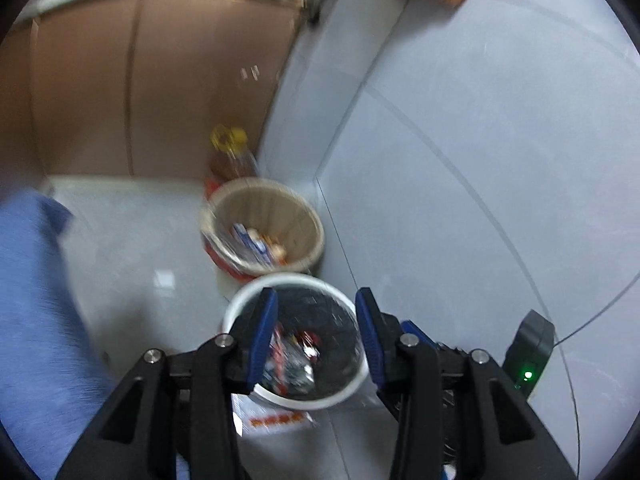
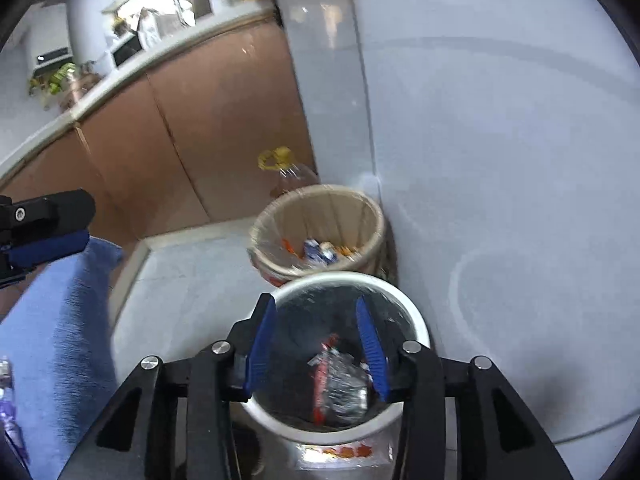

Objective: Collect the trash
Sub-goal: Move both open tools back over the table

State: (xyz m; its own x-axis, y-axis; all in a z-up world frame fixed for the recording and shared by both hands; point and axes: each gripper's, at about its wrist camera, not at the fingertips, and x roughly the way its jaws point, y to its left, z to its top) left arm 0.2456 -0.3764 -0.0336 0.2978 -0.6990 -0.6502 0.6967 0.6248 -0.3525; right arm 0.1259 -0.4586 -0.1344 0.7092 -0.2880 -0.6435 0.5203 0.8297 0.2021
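1. Left wrist view: the left gripper (image 1: 316,332) hangs over the white bin (image 1: 240,308), its blue pads (image 1: 266,328) parted with nothing between them; released, gripping nothing.
2. Seen through the gap, crumpled wrappers (image 1: 296,360), red and silvery, lie inside the white bin's dark liner. The picture is blurred, so finer detail cannot be told.
3. Just behind the white bin, touching or nearly so, stands a beige bin (image 1: 312,220) with more scraps at its bottom. Behind that stands a bottle with a yellow cap (image 1: 230,152) against the brown cabinet doors (image 1: 160,88).
4. A grey wall (image 1: 460,160) runs along the right of both bins; a blue cloth (image 1: 36,300) fills the lower left. A black device with a green light (image 1: 530,360) sits at the right edge.
5. Right wrist view: the right gripper (image 2: 316,344) also hangs above the white bin (image 2: 416,320), jaws apart and empty, touching nothing.
6. Below it, a red and silver wrapper (image 2: 340,384) rests in the bin. The beige bin (image 2: 372,216) stands just beyond, the bottle (image 2: 292,172) behind it.
7. The left gripper's finger (image 2: 48,224) juts in from the left edge, above the blue cloth (image 2: 60,340).
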